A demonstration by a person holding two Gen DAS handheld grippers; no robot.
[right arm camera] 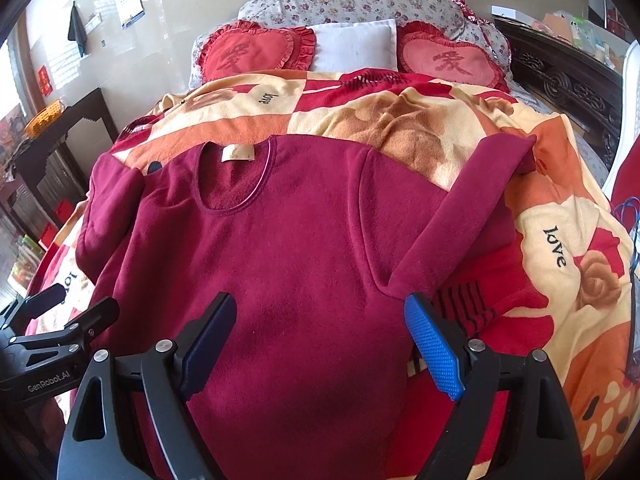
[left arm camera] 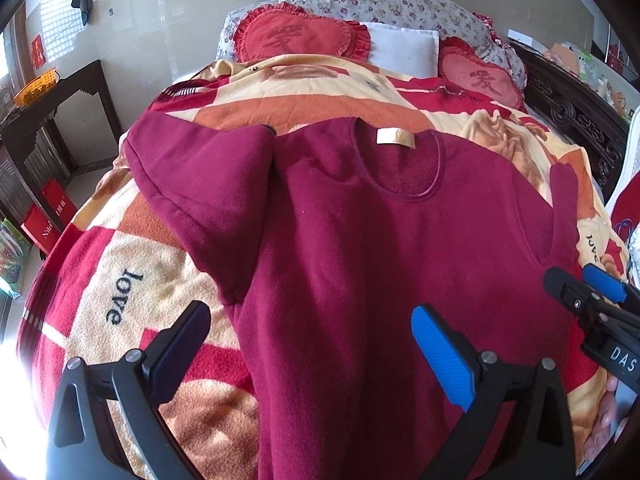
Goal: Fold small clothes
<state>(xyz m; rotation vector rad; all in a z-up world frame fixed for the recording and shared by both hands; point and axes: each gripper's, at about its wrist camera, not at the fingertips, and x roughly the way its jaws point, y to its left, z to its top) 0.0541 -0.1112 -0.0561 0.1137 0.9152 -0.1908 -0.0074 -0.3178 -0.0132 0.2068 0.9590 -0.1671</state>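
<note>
Left wrist view: the left tool [left arm camera: 312, 344] hangs released over the maroon sweatshirt [left arm camera: 360, 260], spread on the blanket [left arm camera: 120, 280]. Right wrist view: the right tool [right arm camera: 320, 340] is released too, the sweatshirt's sleeve [right arm camera: 472, 196] running toward 2 o'clock.

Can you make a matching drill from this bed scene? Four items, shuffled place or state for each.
Items:
1. maroon sweater
2. neck label
3. white pillow
4. left gripper

States:
A. between the two heart cushions
B. open, nothing held
C. spread flat on the blanket
D. inside the collar

Pairs: 1-C, 2-D, 3-A, 4-B
</note>
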